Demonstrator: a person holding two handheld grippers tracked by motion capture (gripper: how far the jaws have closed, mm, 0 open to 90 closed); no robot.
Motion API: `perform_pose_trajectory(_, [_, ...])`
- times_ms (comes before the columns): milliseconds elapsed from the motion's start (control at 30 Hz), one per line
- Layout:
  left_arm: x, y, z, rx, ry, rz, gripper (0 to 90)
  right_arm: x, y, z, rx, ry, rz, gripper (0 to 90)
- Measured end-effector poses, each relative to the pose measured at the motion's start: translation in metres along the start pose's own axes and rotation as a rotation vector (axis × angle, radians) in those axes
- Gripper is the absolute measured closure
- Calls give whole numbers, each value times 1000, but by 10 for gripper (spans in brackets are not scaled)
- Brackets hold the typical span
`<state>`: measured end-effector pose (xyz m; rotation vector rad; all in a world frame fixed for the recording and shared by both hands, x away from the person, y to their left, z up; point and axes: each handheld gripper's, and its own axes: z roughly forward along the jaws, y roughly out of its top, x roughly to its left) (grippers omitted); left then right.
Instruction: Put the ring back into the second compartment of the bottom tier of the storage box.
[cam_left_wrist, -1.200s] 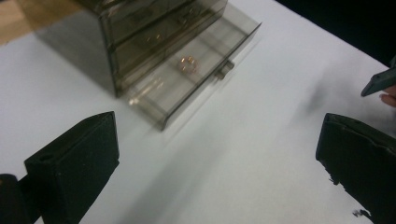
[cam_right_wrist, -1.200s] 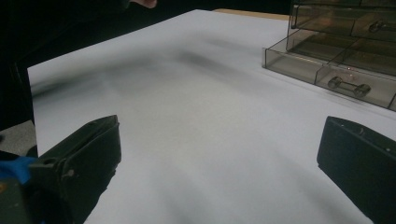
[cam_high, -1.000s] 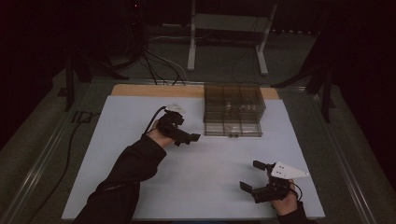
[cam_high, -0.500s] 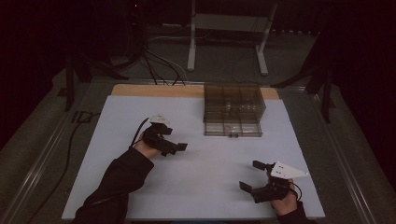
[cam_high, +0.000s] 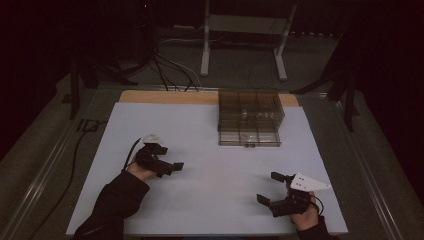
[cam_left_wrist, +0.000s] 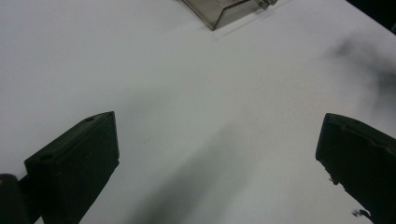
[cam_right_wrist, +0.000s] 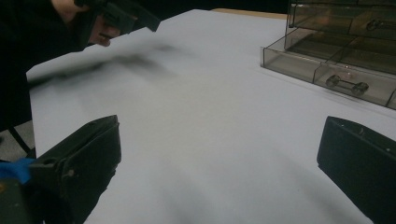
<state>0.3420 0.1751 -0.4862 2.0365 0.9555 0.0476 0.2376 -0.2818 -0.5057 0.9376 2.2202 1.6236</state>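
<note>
Smoky clear plastic drawer organizer (cam_high: 250, 117) was sitting at the far edge of the white table top (cam_high: 210, 150), a bit right of center, with its bottom drawer pulled partway out toward the person. You could see the little clear dumbbell-shaped handle (cam_right_wrist: 347, 84) on that drawer front pretty well from the right gripper view, plus another handle on the row above it. What was inside the compartments I honestly couldn't tell, too dim and see-through.

Left black two-jaw gripper (cam_high: 169, 166) was over the left-middle of the table, well apart from the organizer, pointing roughly to the right across the sheet. Its jaws were spread wide with nothing between them, just bare white surface and a soft shadow under it in the left gripper view, where a corner of the organizer poked in at the top edge.

Right black two-jaw gripper (cam_high: 272, 190) with the grey three-cornered plate on top was down near the front right corner of the table, also well clear of the organizer. Jaws wide apart there too, holding nothing, aimed left across the table. Its own view caught the other hand and gripper off in the upper left, a bit blurred.
</note>
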Motion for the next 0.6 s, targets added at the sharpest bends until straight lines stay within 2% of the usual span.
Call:
perform_pose_trajectory(367, [2, -36, -25, -56, 23, -22, 6, 0, 0, 1, 4, 0, -6, 0])
perform_pose_trajectory(600, [-4, -60, -43, -83, 10, -21, 6, 0, 0, 1, 8, 0, -11, 0])
